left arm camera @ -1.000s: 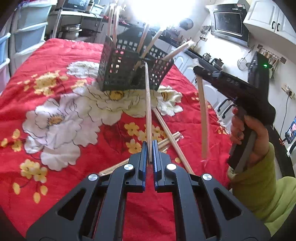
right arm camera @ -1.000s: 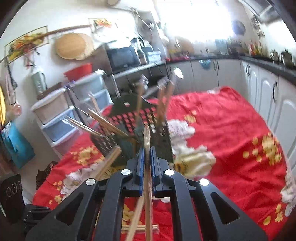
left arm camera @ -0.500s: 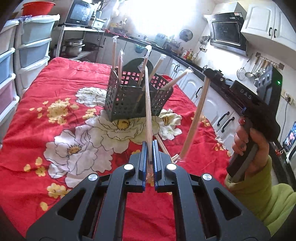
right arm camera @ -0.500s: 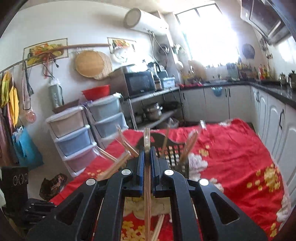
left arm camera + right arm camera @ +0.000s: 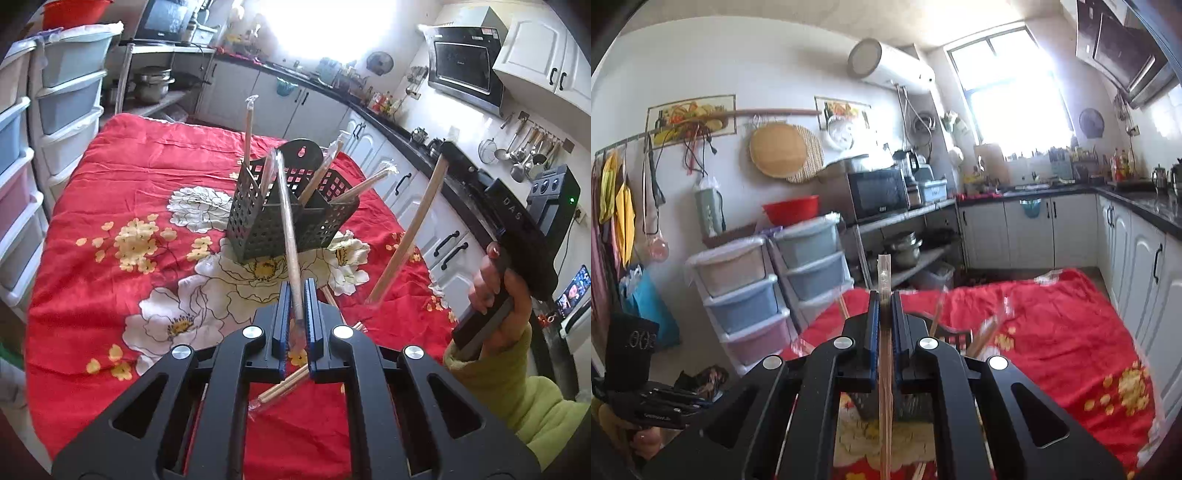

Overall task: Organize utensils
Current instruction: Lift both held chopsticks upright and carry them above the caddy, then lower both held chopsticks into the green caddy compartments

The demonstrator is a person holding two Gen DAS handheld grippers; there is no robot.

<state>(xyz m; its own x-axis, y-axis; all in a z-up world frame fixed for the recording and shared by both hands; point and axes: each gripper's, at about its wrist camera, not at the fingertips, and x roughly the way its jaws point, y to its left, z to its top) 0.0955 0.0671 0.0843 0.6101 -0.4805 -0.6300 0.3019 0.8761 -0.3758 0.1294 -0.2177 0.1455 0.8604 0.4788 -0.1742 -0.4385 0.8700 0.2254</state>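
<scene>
A black perforated caddy point(image 5: 258, 229) stands mid-table on the red floral cloth point(image 5: 110, 177), with several wrapped chopsticks leaning out of it. My left gripper point(image 5: 297, 293) is shut on one wrapped chopstick point(image 5: 286, 206), which points up toward the caddy. At the right a hand holds my right gripper point(image 5: 448, 151), shut on another chopstick point(image 5: 406, 236) that hangs slanted above the table's right side. In the right wrist view the right gripper point(image 5: 884, 295) pinches that chopstick point(image 5: 885, 269). The caddy point(image 5: 955, 336) lies mostly hidden below its fingers.
Loose chopsticks point(image 5: 284, 384) lie on the cloth near the front edge. Stacked plastic drawers point(image 5: 66, 103) stand left of the table, and white cabinets point(image 5: 410, 177) run along its right. A green sleeve point(image 5: 517, 391) reaches in at the lower right.
Both grippers have risen with their chopsticks, and the table and caddy now sit lower and farther off. The right wrist view has tilted up toward the room.
</scene>
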